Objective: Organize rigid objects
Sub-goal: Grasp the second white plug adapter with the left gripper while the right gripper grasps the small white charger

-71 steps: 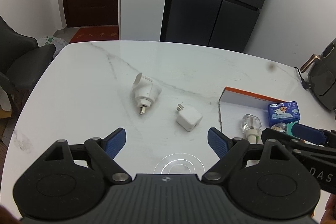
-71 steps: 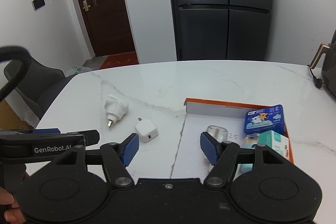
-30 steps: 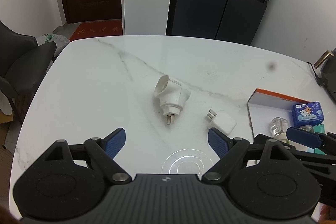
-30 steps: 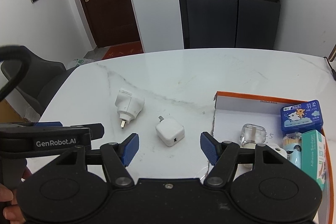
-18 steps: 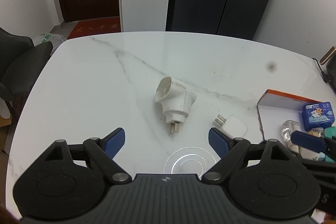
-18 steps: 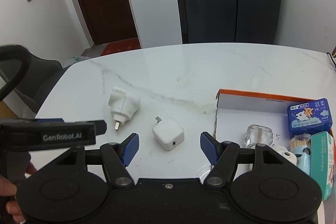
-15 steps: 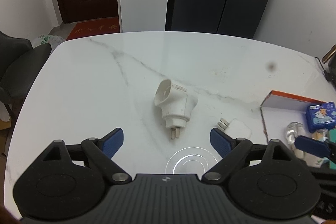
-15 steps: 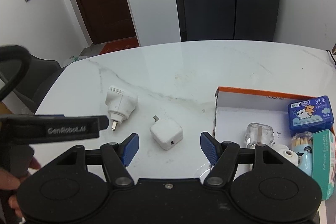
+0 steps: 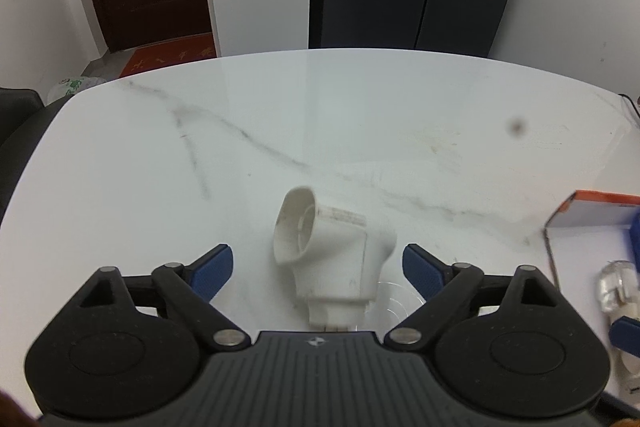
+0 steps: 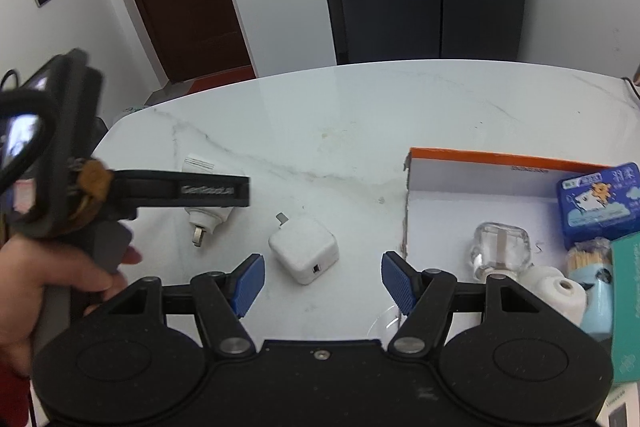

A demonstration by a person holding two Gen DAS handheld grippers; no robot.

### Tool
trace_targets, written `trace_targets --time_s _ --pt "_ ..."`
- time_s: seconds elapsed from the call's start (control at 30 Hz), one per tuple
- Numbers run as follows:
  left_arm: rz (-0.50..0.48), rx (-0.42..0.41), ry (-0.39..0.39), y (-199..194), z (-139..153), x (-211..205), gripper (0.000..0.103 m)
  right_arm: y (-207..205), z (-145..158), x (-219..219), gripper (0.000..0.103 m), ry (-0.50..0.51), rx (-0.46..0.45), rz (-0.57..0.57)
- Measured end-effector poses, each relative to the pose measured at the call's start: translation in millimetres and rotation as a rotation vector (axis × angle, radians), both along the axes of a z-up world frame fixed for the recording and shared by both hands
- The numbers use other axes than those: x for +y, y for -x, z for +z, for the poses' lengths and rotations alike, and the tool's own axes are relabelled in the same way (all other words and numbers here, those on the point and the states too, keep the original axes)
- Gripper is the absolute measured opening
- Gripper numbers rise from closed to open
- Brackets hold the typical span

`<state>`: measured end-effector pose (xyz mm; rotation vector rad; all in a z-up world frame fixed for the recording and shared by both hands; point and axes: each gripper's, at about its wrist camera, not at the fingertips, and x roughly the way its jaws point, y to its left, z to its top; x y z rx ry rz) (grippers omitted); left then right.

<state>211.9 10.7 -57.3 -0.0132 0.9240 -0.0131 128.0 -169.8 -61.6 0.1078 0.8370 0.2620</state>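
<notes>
Lining up on the plug adapter [image 9: 334, 255], I have the left gripper [image 9: 318, 265] straddling it: the white body lies on the table [image 9: 360, 115] between the two blue pads, prongs toward me, with a gap on each side. The jaws are closing, but neither pad touches the adapter yet, so nothing is held. From the right wrist view, the right gripper [image 10: 322, 285] is spread and empty, and the square charger [image 10: 304, 249] sits just ahead of its pads, a little left of the box [image 10: 500, 157]. The adapter is farther left of the box, past the charger. The box already holds a blue pack [image 10: 598, 201], a clear bottle [image 10: 500, 247] and a few other small items.

I judge this as the pick step for the adapter. Next I need to finish the squeeze across the flat sides of its body, lift it clear, and carry it right to the box. The rounded socket end could slip if I pinch too far forward.
</notes>
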Motion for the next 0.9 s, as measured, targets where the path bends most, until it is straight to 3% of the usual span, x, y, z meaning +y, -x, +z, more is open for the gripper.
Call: trace_targets --time_s 0.13,0.37,0.57,0.77,0.9 --pt "-0.032 -0.004 0.024 -1.8 -5.1 4.0 0.070 -9.9 -6.7 7.5 0.078 0.009 -0.006 0.014" --pt "-0.057 -0.031 0.017 25.8 -1.5 17.9 0.069 -25.9 -21.6 22.7 0.078 0.034 -0.019 0.076" --pt "-0.020 -0.029 0.035 50.1 7.6 33.0 0.069 -42.2 -36.0 32.0 0.077 0.061 -0.017 0.123" --pt "0.018 -0.029 0.061 77.2 13.1 32.6 0.069 -48.1 -46.4 36.9 0.051 0.092 0.004 0.165" --pt "0.044 -0.028 0.080 87.5 16.8 29.9 0.069 -40.8 -43.6 36.3 0.051 0.080 0.020 0.153"
